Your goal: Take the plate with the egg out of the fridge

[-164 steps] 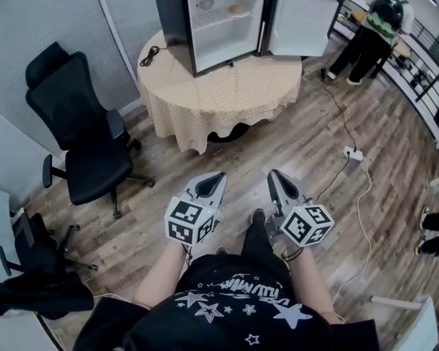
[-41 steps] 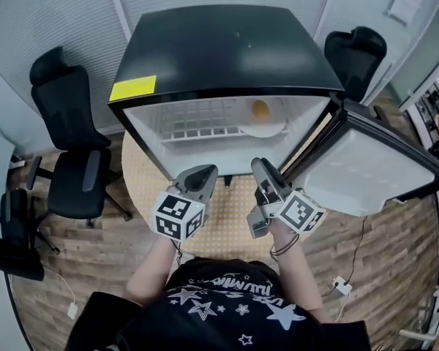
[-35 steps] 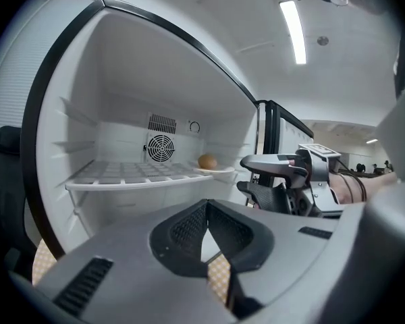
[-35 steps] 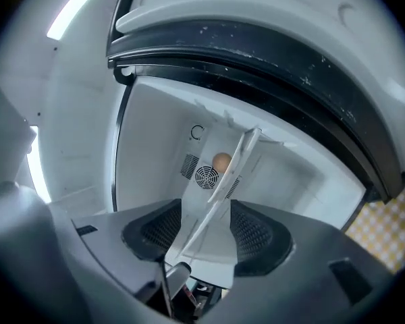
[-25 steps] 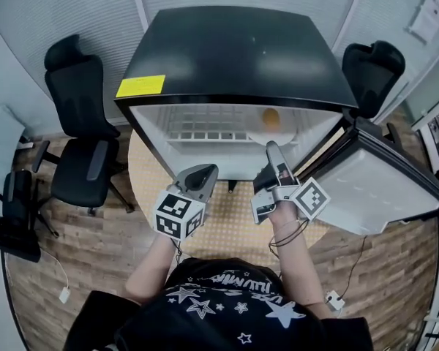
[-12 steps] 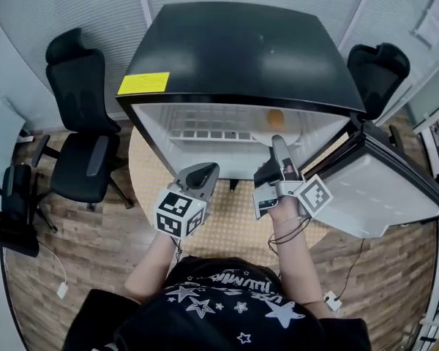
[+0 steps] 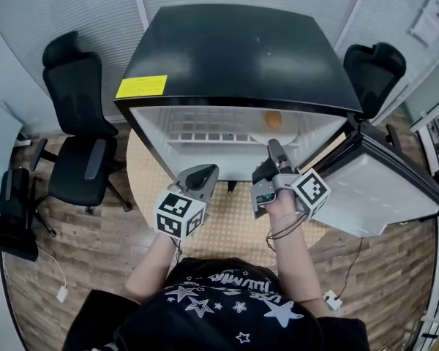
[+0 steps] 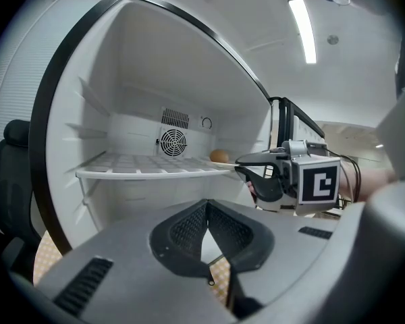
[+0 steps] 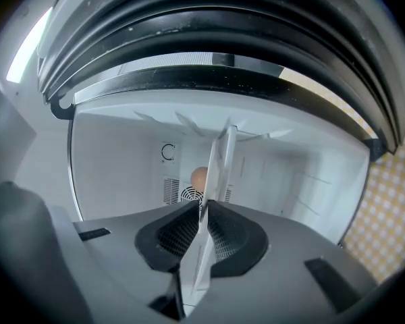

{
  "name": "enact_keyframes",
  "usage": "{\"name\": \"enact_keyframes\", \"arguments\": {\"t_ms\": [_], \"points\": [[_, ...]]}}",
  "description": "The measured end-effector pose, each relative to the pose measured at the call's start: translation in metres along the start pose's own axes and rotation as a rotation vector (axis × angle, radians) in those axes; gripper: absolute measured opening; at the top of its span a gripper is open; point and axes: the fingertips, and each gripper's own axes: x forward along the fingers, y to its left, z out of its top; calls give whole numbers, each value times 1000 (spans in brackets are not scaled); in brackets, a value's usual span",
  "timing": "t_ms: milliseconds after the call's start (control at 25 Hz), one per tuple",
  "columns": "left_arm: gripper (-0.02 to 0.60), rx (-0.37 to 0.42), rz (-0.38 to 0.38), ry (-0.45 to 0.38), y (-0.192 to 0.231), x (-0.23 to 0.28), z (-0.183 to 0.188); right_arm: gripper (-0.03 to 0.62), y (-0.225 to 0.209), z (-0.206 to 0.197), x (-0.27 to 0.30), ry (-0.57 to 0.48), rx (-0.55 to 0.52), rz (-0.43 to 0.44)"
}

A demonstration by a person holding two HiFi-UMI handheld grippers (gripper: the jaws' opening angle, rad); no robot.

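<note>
The black mini fridge (image 7: 241,50) stands open on the table. On its wire shelf (image 8: 135,164) sits a white plate (image 7: 274,134) with a brown egg (image 7: 274,118). My right gripper (image 7: 274,148) reaches to the shelf's front, turned on its side. Its jaws are closing, and the plate's near rim (image 9: 219,167) stands edge-on between them with the pads against it; the egg (image 9: 198,177) shows just behind. The left gripper view shows the same grip on the plate (image 8: 223,164) beside the egg (image 8: 219,156). My left gripper (image 7: 205,172) hangs shut and empty before the fridge's lower left.
The fridge door (image 7: 380,189) is swung wide open at the right. The round table with its checked cloth (image 7: 227,225) carries the fridge. Black office chairs stand at the left (image 7: 77,145) and back right (image 7: 373,68). A fan grille (image 8: 173,141) is on the fridge's back wall.
My right gripper moved forward to the shelf, rolled onto its side, and its jaws closed from wide open onto the plate's rim. The left gripper has stayed put.
</note>
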Motion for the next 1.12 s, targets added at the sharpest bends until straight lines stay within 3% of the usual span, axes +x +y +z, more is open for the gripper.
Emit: {"name": "enact_keyframes", "arguments": {"t_ms": [400,680,840,1120], "points": [[8,-6,-13,-4,-4,-3,-1,45,0,-6,-19,-11,64,-4],[8,-1,-29,1,-9,-5,-5,49,5,-5,-22,-16,36,38],[8,1,-29,-5,-8,-7,-2,110,7,-4,-15,0,9,31],[8,-4,-34,-10,1,-20,-2,69,0,-12,-11,10,6,-20]]}}
